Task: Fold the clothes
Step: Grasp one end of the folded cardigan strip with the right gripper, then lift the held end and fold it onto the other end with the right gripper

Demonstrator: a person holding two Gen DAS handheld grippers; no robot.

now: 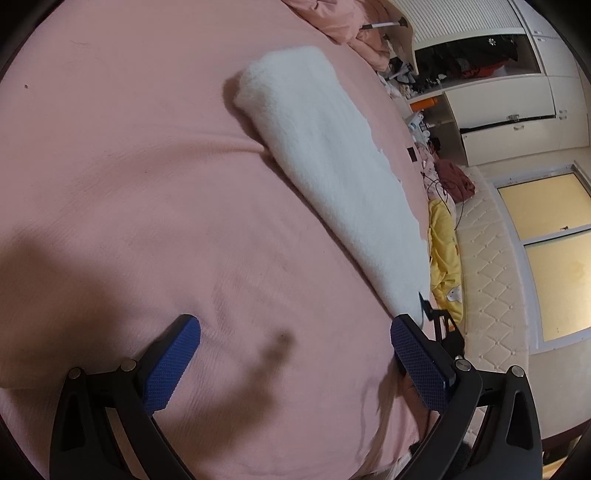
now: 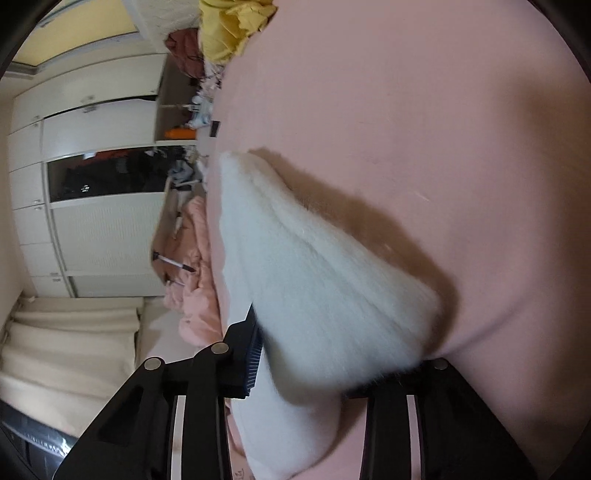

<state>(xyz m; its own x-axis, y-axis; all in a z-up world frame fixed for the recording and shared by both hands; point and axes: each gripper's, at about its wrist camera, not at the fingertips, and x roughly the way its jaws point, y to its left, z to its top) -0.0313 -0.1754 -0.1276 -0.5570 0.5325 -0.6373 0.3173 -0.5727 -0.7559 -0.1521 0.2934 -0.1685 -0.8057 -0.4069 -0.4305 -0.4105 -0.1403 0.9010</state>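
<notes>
A white fluffy garment (image 1: 325,155) lies folded in a long strip on the pink bedsheet (image 1: 129,166), along the bed's right edge. My left gripper (image 1: 295,343) is open and empty, low over the bare sheet, with the garment's near end just beyond its right finger (image 1: 417,362). In the right wrist view the same garment (image 2: 314,280) fills the space between my right gripper's fingers (image 2: 253,354); the right-hand finger is hidden behind the fur. The jaws stand wide around the garment's end; a firm grip cannot be made out.
A crumpled pink duvet (image 1: 347,26) lies at the bed's far end. A yellow cloth (image 1: 445,258) hangs off the bed edge. Beyond the edge are a quilted cream bench (image 1: 491,280), white wardrobes (image 1: 517,107) and clutter on a shelf.
</notes>
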